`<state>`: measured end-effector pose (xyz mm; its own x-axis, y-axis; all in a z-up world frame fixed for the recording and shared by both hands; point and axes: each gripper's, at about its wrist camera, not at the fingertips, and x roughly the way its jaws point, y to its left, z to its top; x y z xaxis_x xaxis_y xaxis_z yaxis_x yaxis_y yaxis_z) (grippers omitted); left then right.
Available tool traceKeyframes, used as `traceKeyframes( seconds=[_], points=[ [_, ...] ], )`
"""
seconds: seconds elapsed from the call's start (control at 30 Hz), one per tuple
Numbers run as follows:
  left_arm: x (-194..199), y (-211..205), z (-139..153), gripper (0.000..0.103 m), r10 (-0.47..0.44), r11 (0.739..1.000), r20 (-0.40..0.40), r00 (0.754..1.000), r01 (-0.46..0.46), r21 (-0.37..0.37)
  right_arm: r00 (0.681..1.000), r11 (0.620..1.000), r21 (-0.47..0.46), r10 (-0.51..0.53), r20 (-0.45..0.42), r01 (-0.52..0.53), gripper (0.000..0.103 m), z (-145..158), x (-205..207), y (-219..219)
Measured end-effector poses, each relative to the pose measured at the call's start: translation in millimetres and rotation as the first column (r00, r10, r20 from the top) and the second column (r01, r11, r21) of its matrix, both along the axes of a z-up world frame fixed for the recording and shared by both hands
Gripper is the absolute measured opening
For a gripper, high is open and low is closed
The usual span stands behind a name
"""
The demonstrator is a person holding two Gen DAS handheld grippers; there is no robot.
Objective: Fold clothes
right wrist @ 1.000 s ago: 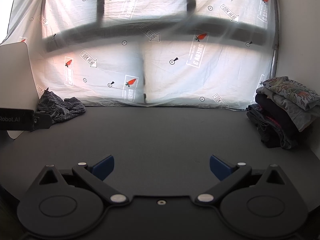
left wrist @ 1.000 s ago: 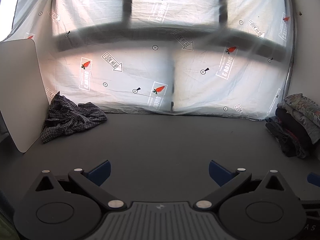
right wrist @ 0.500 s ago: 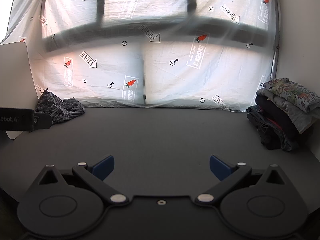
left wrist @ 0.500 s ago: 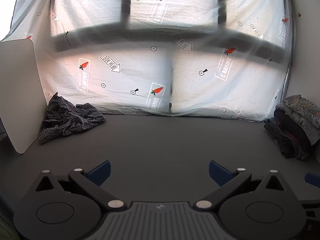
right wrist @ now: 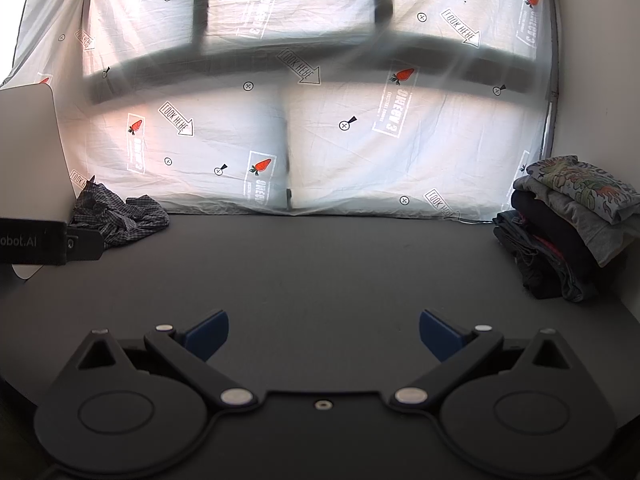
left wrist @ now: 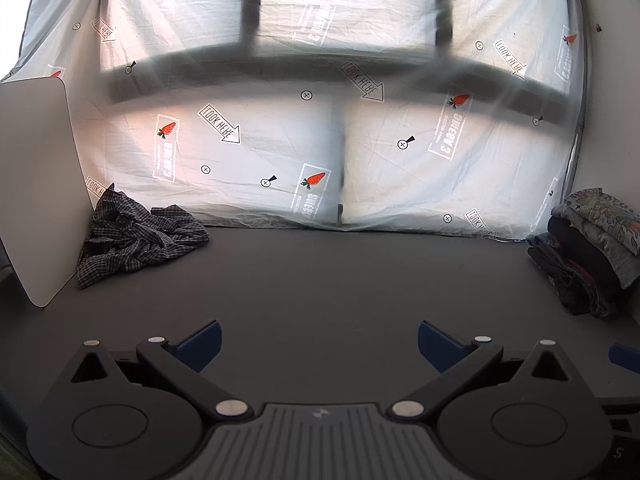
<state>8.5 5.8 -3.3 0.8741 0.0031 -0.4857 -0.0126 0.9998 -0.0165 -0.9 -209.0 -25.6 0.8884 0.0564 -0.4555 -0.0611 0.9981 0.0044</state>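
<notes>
Your left gripper [left wrist: 318,340] and right gripper [right wrist: 324,330] both spread wide, empty, hovering over bare dark table [right wrist: 320,264]. Folded stack [right wrist: 568,224] sits far right — done. Crumpled checked shirt [left wrist: 136,240] far left, against white board [left wrist: 34,184] — left for you to fold.

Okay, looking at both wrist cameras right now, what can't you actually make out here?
- Crumpled checked shirt: right wrist view, its near edge is hidden by the left gripper's body.
- Folded stack: left wrist view, cut off by the right edge; garment count unclear.
- Outside the window: both views, the printed sheet veils it.
</notes>
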Motion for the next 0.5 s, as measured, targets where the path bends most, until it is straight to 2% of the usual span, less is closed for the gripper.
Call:
traceKeyframes(
  seconds=[0.5],
  points=[
    [0.3,0.6,-2.0,0.103,-0.003,1.000,-0.006,1.000,0.003,-0.002,1.000,1.000,0.001,-0.007,-0.005,0.007,0.103,2.7,1.9,-0.4]
  ],
)
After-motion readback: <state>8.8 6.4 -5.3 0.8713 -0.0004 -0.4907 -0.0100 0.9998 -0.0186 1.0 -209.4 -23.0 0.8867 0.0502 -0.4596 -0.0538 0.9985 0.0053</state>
